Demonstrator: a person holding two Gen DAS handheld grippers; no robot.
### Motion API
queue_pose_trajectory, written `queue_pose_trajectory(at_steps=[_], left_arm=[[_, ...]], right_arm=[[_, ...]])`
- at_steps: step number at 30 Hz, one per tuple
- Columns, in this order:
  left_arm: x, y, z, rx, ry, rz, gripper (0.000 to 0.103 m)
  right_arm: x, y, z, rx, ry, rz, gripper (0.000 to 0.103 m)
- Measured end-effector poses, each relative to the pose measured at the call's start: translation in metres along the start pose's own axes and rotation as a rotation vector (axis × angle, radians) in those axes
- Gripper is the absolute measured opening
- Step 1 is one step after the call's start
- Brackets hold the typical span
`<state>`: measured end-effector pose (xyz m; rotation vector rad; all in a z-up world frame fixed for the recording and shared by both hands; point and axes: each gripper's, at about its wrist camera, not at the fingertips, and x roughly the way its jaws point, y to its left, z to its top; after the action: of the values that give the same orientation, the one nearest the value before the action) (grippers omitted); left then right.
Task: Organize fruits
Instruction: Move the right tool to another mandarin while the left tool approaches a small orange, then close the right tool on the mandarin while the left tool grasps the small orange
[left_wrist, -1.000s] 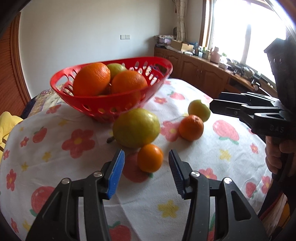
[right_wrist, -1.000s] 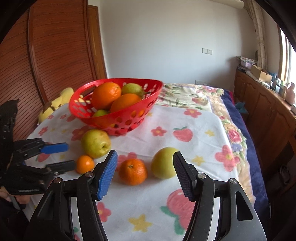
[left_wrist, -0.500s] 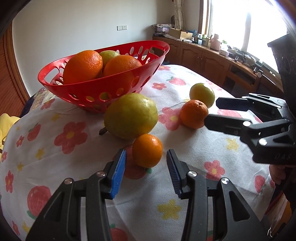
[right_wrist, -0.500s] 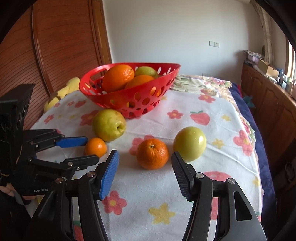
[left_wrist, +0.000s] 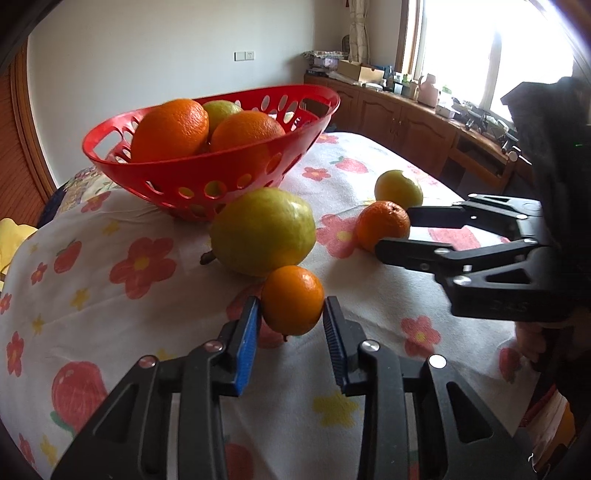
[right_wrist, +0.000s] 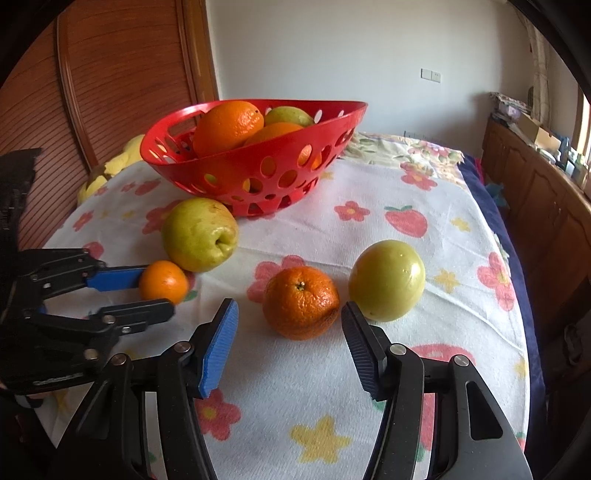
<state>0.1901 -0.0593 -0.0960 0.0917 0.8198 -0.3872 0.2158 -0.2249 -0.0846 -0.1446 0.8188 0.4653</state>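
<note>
L fingers (left_wrist: 248, 334) are shut on the mandarin (left_wrist: 293, 300), pads pressing both its sides; it sits on the cloth (left_wrist: 110, 317). A pear (left_wrist: 263, 230) lies just past those tips, touching the mandarin, w/ the red basket (left_wrist: 207, 173) of fruit behind. R gripper (right_wrist: 290, 341) is partly open, nothing held; the orange (right_wrist: 301, 302) sits just ahead between its tips, not touched. An apple (right_wrist: 386, 280) is beside the R finger.
</note>
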Motion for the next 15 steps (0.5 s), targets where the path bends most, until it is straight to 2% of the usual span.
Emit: queue_pose_trajectory(at_steps=[8, 9, 10, 15], left_arm=[[-0.025, 0.003, -0.005, -0.007, -0.054, 0.01, 0.033], [-0.028, 0.002, -0.008, -0.009, -0.06, 0.014, 0.033], [-0.031, 0.003, -0.011, -0.015, -0.066, 0.018, 0.033], [-0.04, 0.01, -0.022, -0.047, -0.086, 0.032, 0.033]], right_arm=[[0.006, 0.001, 0.002, 0.007, 0.015, -0.023, 0.056], [0.007, 0.001, 0.002, 0.005, 0.017, -0.035, 0.049], [0.006, 0.001, 0.002, 0.002, 0.019, -0.043, 0.046], [0.005, 0.004, 0.001, 0.005, 0.014, -0.042, 0.045]])
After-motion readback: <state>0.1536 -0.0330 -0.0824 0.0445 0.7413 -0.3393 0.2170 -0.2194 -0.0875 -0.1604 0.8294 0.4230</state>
